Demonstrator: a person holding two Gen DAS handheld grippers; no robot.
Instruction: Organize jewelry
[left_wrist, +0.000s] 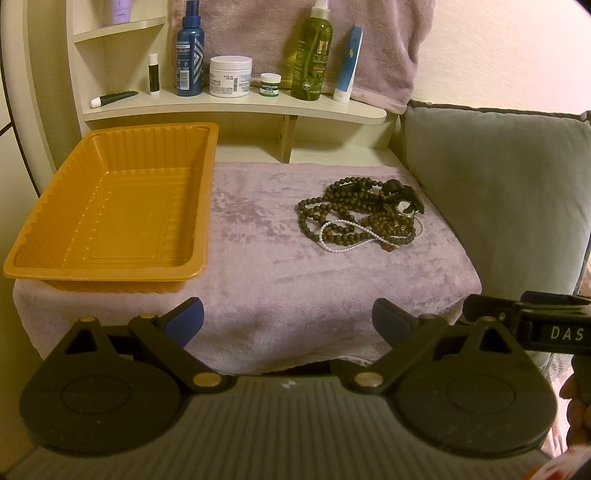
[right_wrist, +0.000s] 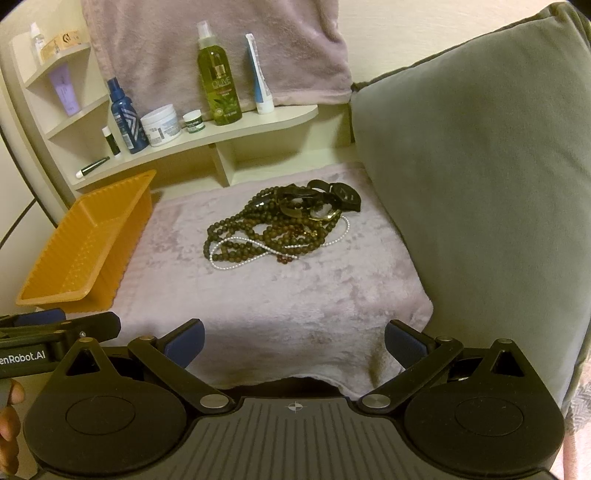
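Lying at two o'clock from one orange tray (left_wrist: 110, 206), one jewelry pile (left_wrist: 364, 218) waits; left gripper (left_wrist: 288, 319) and right gripper (right_wrist: 293, 341) gape empty; only the right view shows upper shelf boxes (right_wrist: 61, 42).

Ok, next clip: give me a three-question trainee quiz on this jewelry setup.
1. True or false: the orange tray already holds some jewelry.
2. Multiple choice: the jewelry pile lies on A) the shelf, B) the pink towel, C) the grey cushion.
3. Fill in: the jaws of the left gripper and the right gripper are both ____.

Key: 1 false, the tray is empty; 2 B; 3 open, holding nothing.
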